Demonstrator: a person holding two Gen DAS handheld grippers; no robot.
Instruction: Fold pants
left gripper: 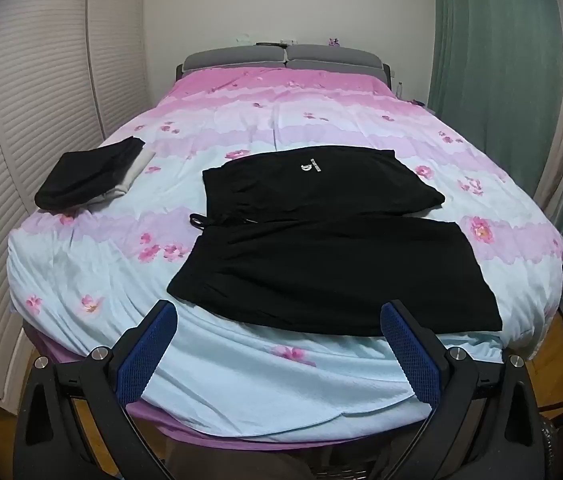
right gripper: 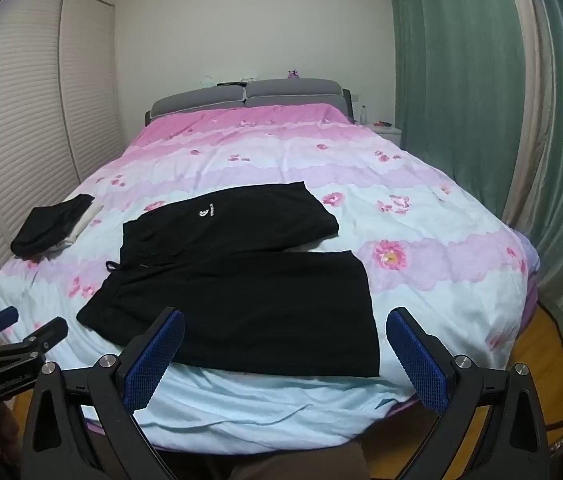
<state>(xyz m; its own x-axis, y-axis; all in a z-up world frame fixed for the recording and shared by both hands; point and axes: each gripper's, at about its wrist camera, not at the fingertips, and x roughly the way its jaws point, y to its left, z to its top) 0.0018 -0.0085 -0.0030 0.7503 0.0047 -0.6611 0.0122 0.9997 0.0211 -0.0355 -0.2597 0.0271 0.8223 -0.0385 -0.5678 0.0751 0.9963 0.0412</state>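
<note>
Black shorts [left gripper: 321, 240] lie spread flat on the bed [left gripper: 241, 380], waistband to the left, both legs pointing right, a small white logo on the far leg. They also show in the right wrist view [right gripper: 241, 280]. My left gripper [left gripper: 277, 316] is open and empty, held over the bed's near edge just short of the near leg. My right gripper [right gripper: 285, 324] is open and empty, also at the near edge in front of the near leg. The left gripper shows at the lower left of the right wrist view [right gripper: 25, 322].
A stack of folded dark and white clothes [left gripper: 89, 176] lies at the bed's left side. Louvred wardrobe doors [left gripper: 21, 140] stand on the left, green curtains [right gripper: 481, 100] on the right. A grey headboard [left gripper: 285, 58] is at the far end. Wooden floor [right gripper: 529, 344] shows by the bed's corner.
</note>
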